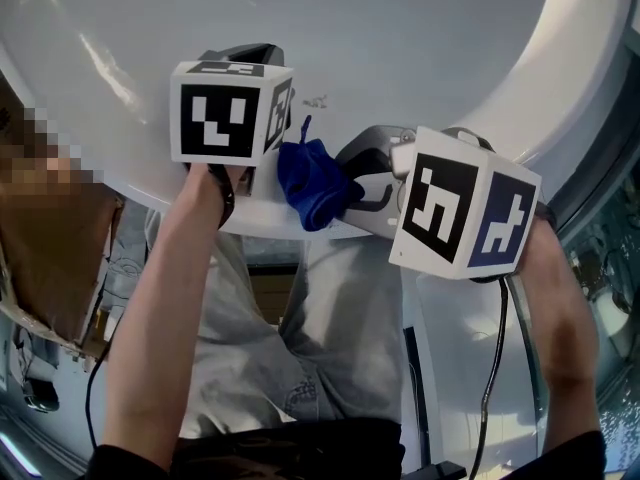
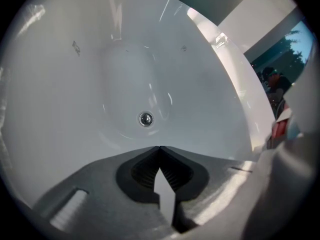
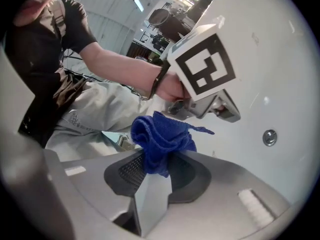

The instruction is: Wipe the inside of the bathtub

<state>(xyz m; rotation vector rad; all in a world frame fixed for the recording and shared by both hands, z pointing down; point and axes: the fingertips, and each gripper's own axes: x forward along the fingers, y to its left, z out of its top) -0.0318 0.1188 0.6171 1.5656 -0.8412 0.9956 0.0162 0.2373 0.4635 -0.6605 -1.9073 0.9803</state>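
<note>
1 cloth (image 3: 161, 136) — in right gripper (image 3: 156, 160)

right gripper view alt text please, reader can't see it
The right tool is shut on a bunched blue cloth. Behind it, a hand holds the left tool over the white bathtub, with its drain at right.

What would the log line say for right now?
right gripper: shut on blue cloth | left gripper: shut, empty | bathtub: drain ahead of left gripper
</note>
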